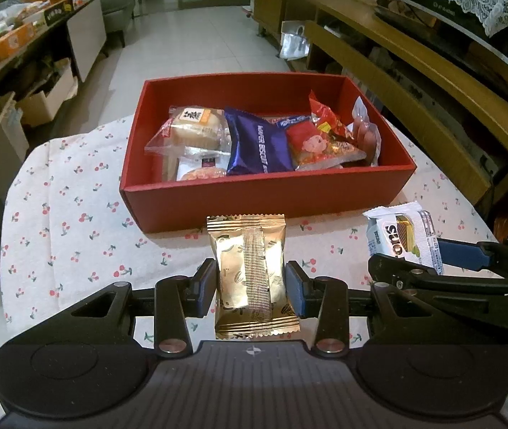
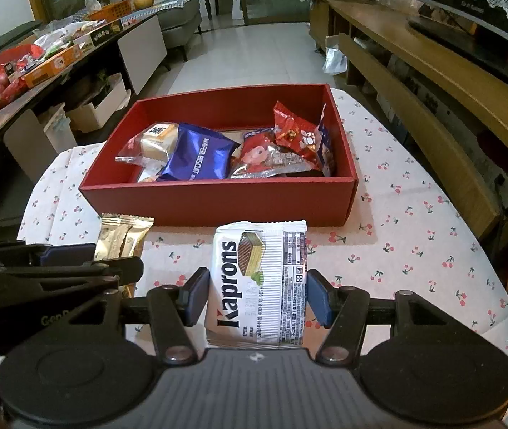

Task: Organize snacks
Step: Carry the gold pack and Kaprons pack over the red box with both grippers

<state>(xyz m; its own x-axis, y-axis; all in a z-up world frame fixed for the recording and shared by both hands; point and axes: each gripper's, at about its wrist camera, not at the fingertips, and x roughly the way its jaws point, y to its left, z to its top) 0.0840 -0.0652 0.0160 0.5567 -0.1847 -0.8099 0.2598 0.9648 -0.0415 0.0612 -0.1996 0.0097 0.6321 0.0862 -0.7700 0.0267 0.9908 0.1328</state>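
Observation:
A red box (image 1: 264, 196) (image 2: 218, 200) stands on the cherry-print tablecloth and holds several snack packets, among them a blue wafer pack (image 1: 254, 143) (image 2: 196, 159) and a red packet (image 1: 311, 139). My left gripper (image 1: 251, 282) is shut on a gold snack packet (image 1: 252, 271), held just in front of the box; it also shows in the right wrist view (image 2: 121, 241). My right gripper (image 2: 257, 295) is shut on a white Kaprons wafer packet (image 2: 259, 282), also in front of the box; it shows in the left wrist view (image 1: 405, 234).
The tablecloth (image 2: 414, 250) ends at a rounded table edge on each side. A wooden TV cabinet (image 2: 432, 82) runs along the right. A cluttered long table (image 2: 57, 57) stands at the left, with tiled floor (image 1: 189, 43) beyond the box.

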